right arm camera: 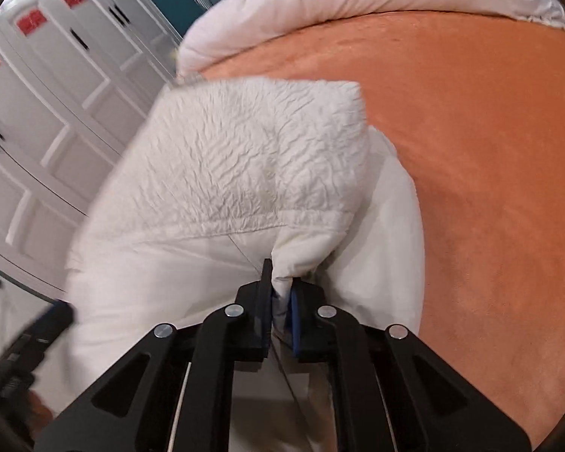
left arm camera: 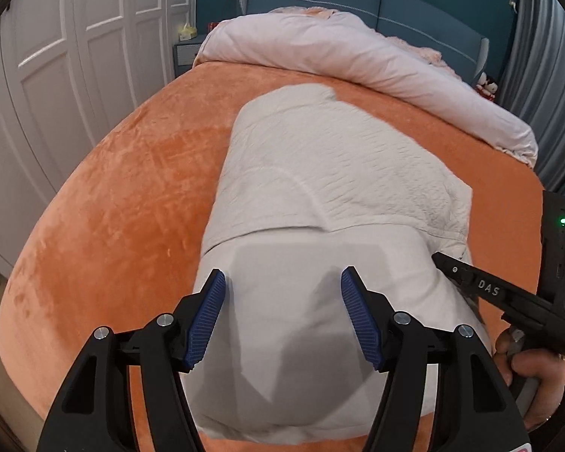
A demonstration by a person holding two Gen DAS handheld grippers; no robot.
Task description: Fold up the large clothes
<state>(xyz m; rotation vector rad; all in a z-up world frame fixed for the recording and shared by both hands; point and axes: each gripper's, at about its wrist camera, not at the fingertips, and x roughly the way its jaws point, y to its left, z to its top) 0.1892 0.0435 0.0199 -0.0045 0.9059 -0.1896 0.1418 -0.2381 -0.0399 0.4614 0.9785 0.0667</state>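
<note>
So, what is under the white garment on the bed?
The white garment lies on the orange bed cover, which shows all around it. The part of the cover directly beneath is hidden, so anything there cannot be seen.

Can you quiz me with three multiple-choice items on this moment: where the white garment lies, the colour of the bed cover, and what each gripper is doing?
1. Where does the white garment lie?
A. on the floor
B. on the bed cover
C. on a chair

2. What colour is the bed cover?
A. orange
B. green
C. black

3. How do the grippers stand?
A. both open
B. left gripper shut on cloth, right open
C. right gripper shut on the garment, left open

Answers:
1 B: the garment is spread on the cover, in front of the pale duvet.
2 A: the plush cover around the garment is orange in both views.
3 C: cloth is pinched between the right gripper's pads, while the left gripper's blue pads stand apart above the garment with nothing pinched.
</note>
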